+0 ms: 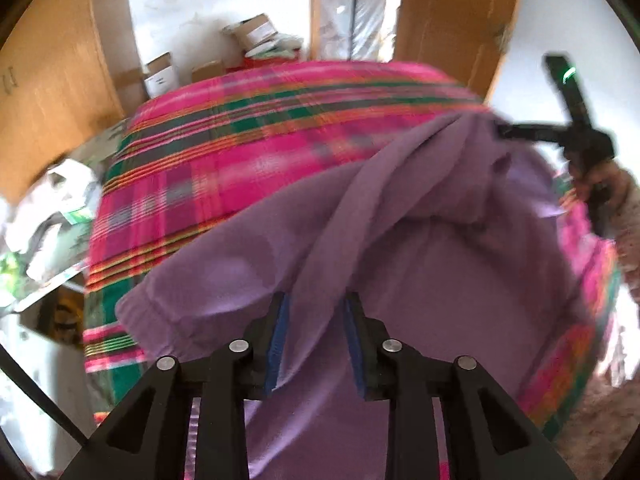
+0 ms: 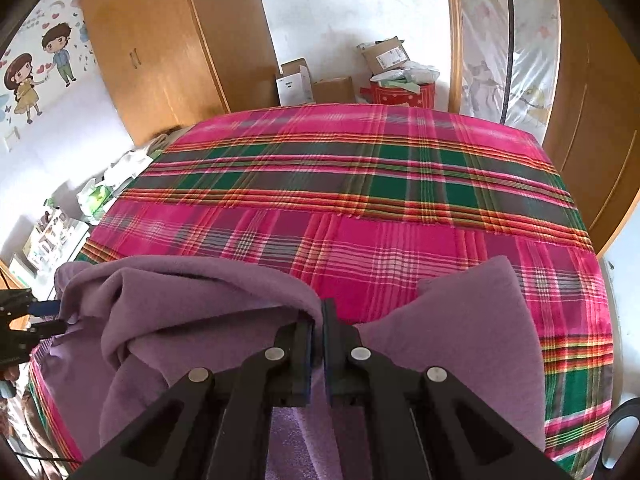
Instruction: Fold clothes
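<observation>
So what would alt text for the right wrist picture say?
A black claw is shut on a fold of purple fleece garment lying on a bed with a pink and green plaid cover. Wooden wardrobes and cardboard boxes stand behind.

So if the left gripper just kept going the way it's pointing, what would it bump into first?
Most likely the purple garment: a fold of it already runs up between the left gripper's parted jaws. Behind it lies the plaid bedspread; depth is unclear.

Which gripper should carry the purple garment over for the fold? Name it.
Right, probably. The right gripper is shut on the purple garment; the left gripper only straddles a fold, pads apart.
</observation>
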The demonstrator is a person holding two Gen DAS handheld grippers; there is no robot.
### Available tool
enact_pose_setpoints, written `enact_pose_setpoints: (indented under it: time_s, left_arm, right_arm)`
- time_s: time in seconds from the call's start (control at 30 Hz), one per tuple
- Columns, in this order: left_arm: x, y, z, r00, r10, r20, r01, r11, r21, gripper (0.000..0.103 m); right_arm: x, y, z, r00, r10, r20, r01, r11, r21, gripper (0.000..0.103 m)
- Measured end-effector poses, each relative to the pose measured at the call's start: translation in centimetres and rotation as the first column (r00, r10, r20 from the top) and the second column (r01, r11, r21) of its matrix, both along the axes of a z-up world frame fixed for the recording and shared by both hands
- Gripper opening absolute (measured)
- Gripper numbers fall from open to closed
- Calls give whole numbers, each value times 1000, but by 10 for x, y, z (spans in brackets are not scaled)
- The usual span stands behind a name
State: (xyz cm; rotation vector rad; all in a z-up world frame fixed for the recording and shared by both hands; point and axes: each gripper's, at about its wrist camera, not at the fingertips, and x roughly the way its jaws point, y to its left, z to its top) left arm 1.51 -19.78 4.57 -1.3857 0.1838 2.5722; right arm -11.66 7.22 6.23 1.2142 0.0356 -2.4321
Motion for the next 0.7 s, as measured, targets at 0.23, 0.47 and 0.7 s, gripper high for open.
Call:
enact_pose_setpoints:
  time_s: [0.23,0.47,0.7]
  left_arm:
    - [-4,5,-10,997,69,-25,-71,994,-79,32]
    - [-11,2,-13,994,113,-16,-114,990,-81,32]
    - [-25,-9,0,990,138,-9,-138,989,-49,8]
  right_arm:
    - [2,-2,-3,1000,6,11,-6,1000,4,5]
    - [3,-1,1,1000,17,-2,-17,1000,0,5]
    - [3,4,20,998,19,-53,-21,999,-26,4]
